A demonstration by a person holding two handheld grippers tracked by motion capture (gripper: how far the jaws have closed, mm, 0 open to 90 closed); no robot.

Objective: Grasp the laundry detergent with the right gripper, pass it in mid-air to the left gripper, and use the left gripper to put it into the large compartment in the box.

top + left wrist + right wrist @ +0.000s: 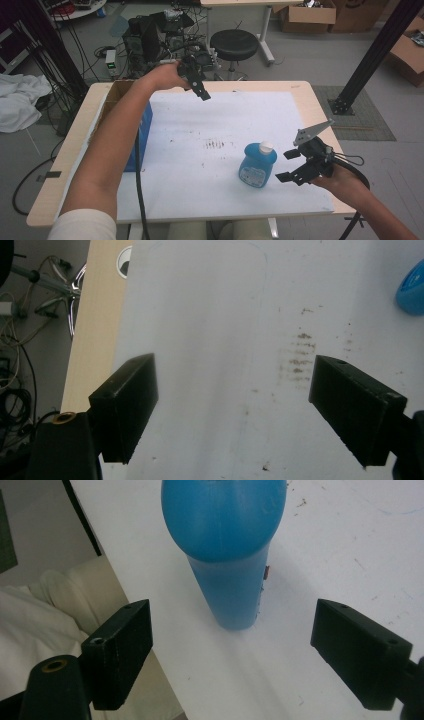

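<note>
The blue bottle (257,165), upright nr the surface's (200,125) front-right edge, is being approached by the wide-open right gripper (290,165), pref. centred on its body; left gripper (200,90) is being held open, empty.

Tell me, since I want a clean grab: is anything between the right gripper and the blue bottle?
Nothing visible. The right gripper is open beside the blue bottle, and bare white sheet lies between its fingers and the bottle's base.
</note>
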